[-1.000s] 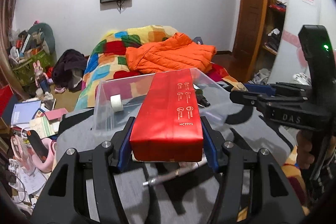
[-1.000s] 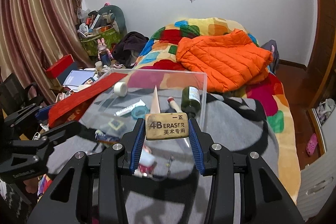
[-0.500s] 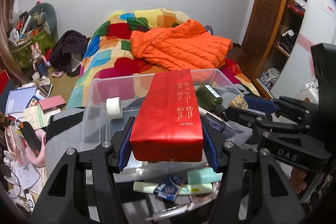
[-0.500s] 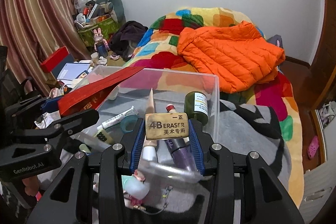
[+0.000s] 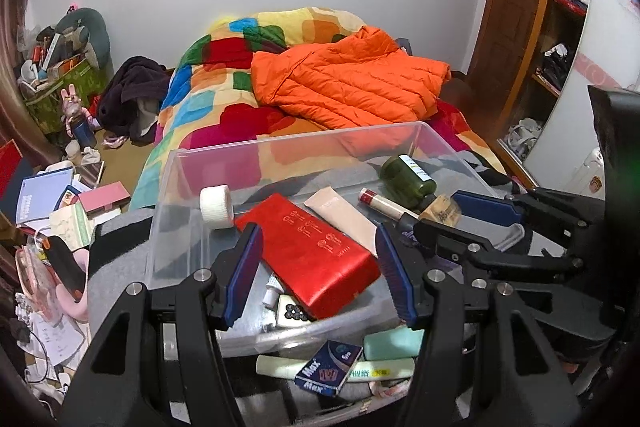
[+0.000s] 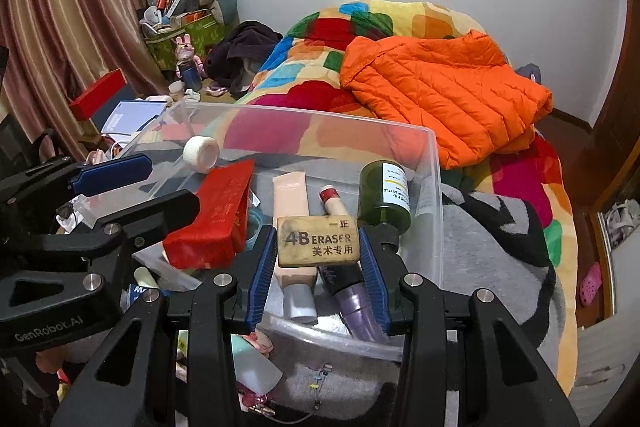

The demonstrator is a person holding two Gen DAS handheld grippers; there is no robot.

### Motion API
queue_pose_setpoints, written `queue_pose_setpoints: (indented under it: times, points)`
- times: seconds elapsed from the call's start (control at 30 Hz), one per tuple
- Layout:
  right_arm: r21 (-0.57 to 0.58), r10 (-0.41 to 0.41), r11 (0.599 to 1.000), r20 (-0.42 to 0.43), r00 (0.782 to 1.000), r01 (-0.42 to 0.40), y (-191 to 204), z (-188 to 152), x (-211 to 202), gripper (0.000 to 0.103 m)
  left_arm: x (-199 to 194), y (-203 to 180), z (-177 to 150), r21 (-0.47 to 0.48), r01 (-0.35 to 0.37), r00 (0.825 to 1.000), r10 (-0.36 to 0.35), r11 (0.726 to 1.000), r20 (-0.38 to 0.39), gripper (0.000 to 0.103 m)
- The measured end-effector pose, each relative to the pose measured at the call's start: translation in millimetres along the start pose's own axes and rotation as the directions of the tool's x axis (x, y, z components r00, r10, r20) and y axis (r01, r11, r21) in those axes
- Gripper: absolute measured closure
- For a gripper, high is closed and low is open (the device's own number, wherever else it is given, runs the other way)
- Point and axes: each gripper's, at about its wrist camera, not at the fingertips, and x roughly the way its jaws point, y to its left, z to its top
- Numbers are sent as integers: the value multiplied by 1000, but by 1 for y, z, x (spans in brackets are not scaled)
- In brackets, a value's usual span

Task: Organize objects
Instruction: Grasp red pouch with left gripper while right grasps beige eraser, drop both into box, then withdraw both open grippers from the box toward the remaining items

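A clear plastic bin (image 5: 280, 147) (image 6: 434, 187) sits on a grey blanket. A red box (image 5: 308, 251) (image 6: 216, 219) lies tilted inside it on other items. My left gripper (image 5: 316, 267) is open above the bin's near edge, with the red box lying free between its jaws. My right gripper (image 6: 318, 267) is shut on a tan 4B eraser (image 6: 318, 241) (image 5: 440, 211) and holds it over the bin. Also in the bin are a white tape roll (image 5: 216, 207), a green bottle (image 5: 408, 179) (image 6: 384, 193) and a beige tube (image 5: 340, 215) (image 6: 290, 195).
Loose items lie on the blanket before the bin: a blue Max box (image 5: 328, 367), a mint case (image 5: 394, 345), a pale tube (image 5: 280, 367). An orange jacket (image 5: 348, 83) lies on the colourful quilt behind. Clutter covers the floor at left (image 5: 52, 211).
My left gripper has opened and let go of the red box, which now lies in the bin. Both grippers have moved forward and lower over the bin. The right still holds the eraser.
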Motion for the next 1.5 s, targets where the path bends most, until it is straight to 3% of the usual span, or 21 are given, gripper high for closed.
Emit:
queue_pose_setpoints:
  times: [0.17,0.37,0.5,0.77,0.97,1.3,1.4,1.5]
  points:
    - [-17,4,1000,33,999,-3,3,-2,-18,55,-18,6,-4,-22,7,1000,-7,1000,24,33]
    - [-43,4,999,74,997,-1,7,-14,-46,54,-43,13,-22,-24,1,999,0,1000,41,26]
    - [-60,3,998,79,997,2,10,-29,-59,54,-50,12,-44,1,-4,1000,4,1000,12,25]
    - [-67,7,998,-28,1000,-9,9,-71,-45,54,-29,-2,-93,78,29,994,-21,997,-111,25]
    - [-62,-38,998,-99,994,32,1,-93,-29,54,0,-14,-102,123,74,981,-50,990,-189,25]
    - [-77,-1,997,-118,993,-9,6,-97,-21,54,-26,-23,-121,108,206,964,-183,973,-194,62]
    - [-101,12,995,-113,994,-23,14,-99,-21,54,-41,-30,-130,110,279,944,-252,954,-212,66]
    - [-104,46,993,-110,993,-57,15,-100,-25,55,-45,-36,-132,147,252,952,-218,956,-215,66]
